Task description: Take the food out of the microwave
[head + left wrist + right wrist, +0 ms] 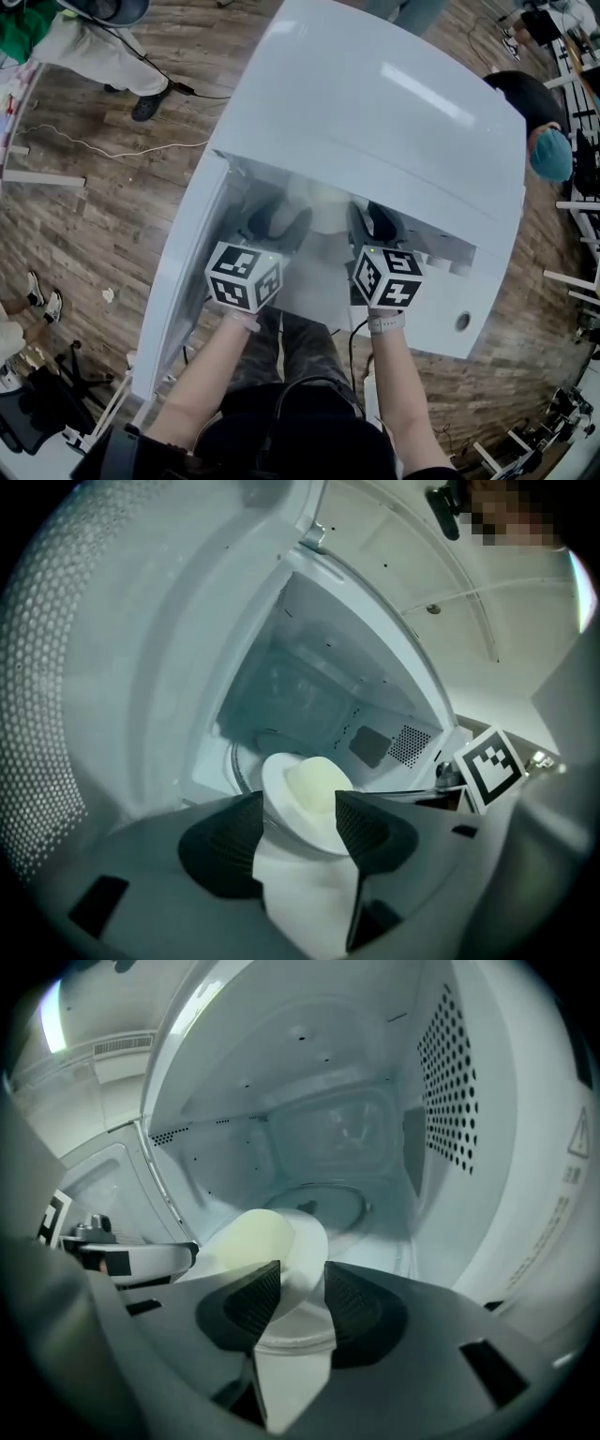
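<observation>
Two grippers, head view: my left gripper [279, 225] and right gripper [375, 223] both reach into the mouth of the white microwave [375, 103]. Its door [187, 272] hangs open on the left.
Left gripper view, tool: the jaws are wide with the plate [281, 808] seated between them, pads against its rim as far as I can see.
Left gripper view, food: the pale round food [317, 785] sits on the plate near the opening, with the turntable [236, 761] farther in behind it.
Right gripper view, tool: the jaws are fairly narrow and straddle the plate's right rim. I judge they are not pressing.
Step in hand: I should close the right on the rim first, keep the plate level, then draw both grippers toward me together.
Surface and room: the oven interior is white. Outside there is a wood-plank floor [122, 187], a cable [94, 148] and a person [551, 155] at far right.
</observation>
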The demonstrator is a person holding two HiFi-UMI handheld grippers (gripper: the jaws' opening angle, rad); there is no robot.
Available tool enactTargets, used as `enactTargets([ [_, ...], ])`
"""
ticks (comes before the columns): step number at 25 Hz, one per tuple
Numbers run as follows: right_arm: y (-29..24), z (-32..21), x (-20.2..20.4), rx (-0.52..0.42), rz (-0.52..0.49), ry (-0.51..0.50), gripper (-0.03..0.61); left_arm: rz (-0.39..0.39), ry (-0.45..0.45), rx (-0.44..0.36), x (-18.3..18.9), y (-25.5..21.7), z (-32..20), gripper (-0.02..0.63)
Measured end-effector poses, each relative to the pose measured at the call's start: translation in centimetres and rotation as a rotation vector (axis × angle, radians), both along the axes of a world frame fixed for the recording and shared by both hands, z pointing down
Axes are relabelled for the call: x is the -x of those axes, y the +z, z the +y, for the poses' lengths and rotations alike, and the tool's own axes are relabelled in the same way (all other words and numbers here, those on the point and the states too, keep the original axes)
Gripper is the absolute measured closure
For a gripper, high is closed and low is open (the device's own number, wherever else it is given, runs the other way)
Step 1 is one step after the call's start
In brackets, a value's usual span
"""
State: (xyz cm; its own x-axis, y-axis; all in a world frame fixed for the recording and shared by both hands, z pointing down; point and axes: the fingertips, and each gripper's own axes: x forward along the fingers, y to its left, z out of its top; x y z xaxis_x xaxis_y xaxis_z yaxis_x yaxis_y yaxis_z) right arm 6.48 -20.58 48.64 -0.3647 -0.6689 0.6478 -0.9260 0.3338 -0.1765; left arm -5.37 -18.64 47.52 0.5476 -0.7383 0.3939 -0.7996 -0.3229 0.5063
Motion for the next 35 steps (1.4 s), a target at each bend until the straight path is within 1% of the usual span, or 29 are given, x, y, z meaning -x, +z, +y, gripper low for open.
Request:
enactTargets([
  [2,-0.1,0.3,0.5,-0.004,-0.021,-0.017,0.420,0.014,0.002,-0.001,0.0,-0.1,0.2,0.367],
  [7,-0.2,1.2,1.0,-0.004,-0.056,-0.020,0.420,0.045,-0.021,-0.002,0.5,-0.4,0.8,0.367],
  [11,-0.4,1.7,1.1,-0.012,-0.062,-0.031,0.420,0.068,-0.037,0.006,0.6,-0.4,1.6,0.367],
  [21,-1.1,2.5,1.2,-0.014,-0.110,-0.030,0.420,0.164,-0.073,0.048,1.0,-0.6,2.9,0.368],
  [23,-1.1,2.6,1.2,-0.012,-0.117,-0.024,0.420,0.195,-0.080,0.057,1.0,-0.7,2.9,0.368],
  [25,-1.1,2.6,1.1,-0.016,-0.123,-0.017,0.420,0.250,-0.099,0.076,1.3,-0.7,2.8,0.374],
  [27,-1.2,2.6,1.1,-0.020,-0.127,-0.013,0.420,0.301,-0.127,0.099,1.6,-0.6,2.8,0.400],
  [28,-1.2,2.7,1.0,-0.021,-0.128,-0.013,0.420,0.313,-0.137,0.108,1.7,-0.5,2.8,0.417],
  [30,-1.1,2.7,1.0,-0.020,-0.127,-0.017,0.422,0.325,-0.139,0.135,1.5,-0.2,2.9,0.420],
  [32,-1.0,2.8,1.0,-0.018,-0.124,-0.025,0.426,0.325,-0.120,0.180,0.9,0.3,3.2,0.420],
  [35,-1.0,2.9,1.3,-0.025,-0.122,-0.035,0.443,0.294,-0.087,0.213,0.0,0.9,3.7,0.420],
])
